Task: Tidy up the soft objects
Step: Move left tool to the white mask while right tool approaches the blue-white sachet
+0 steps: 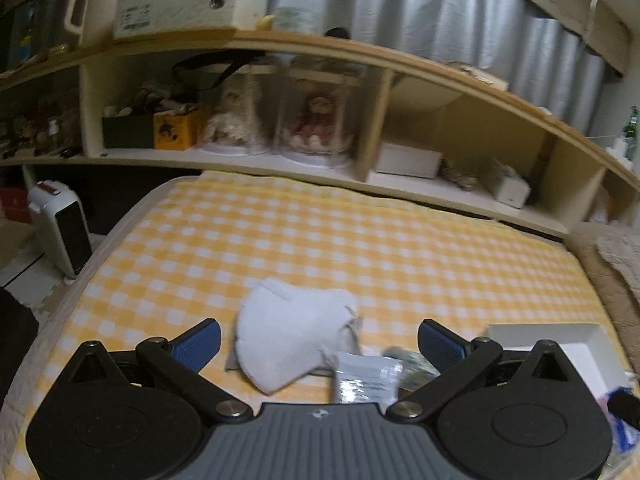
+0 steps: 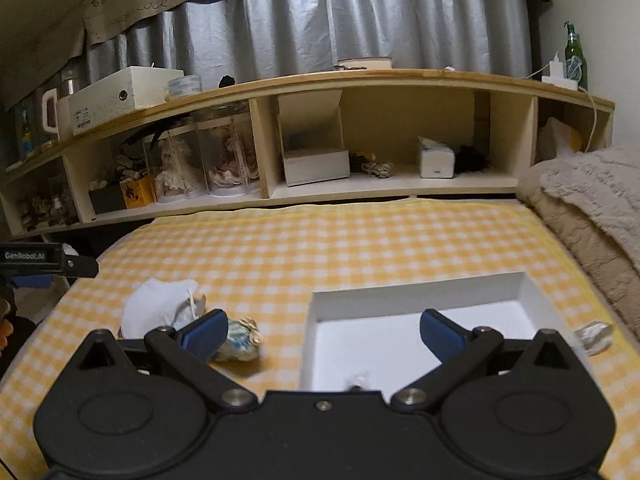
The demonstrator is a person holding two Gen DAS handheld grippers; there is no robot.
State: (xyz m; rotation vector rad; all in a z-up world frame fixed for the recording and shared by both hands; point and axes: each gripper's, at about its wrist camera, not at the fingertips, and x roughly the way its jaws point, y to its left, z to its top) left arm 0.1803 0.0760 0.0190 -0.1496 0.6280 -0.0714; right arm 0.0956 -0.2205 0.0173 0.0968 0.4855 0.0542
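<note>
A white face mask point(image 1: 294, 342) lies on the yellow checked cloth point(image 1: 320, 240), right between the open fingers of my left gripper point(image 1: 319, 342). A clear plastic packet point(image 1: 366, 378) and a crumpled pale-blue soft bundle point(image 1: 412, 364) lie just right of it. In the right wrist view the mask point(image 2: 160, 312) and the bundle point(image 2: 240, 340) sit left of a white open box point(image 2: 420, 320). My right gripper point(image 2: 324, 334) is open and empty, over the box's near left corner. A small clear item point(image 2: 356, 382) lies inside the box. A crumpled silvery piece point(image 2: 594, 336) lies right of the box.
A wooden shelf unit point(image 2: 320, 80) with dolls, boxes and a green bottle point(image 2: 576, 58) runs along the back. A beige blanket point(image 2: 592, 208) is piled at the right. A white heater point(image 1: 60, 232) stands on the floor at the left. The left gripper's body point(image 2: 44, 262) shows at the left edge.
</note>
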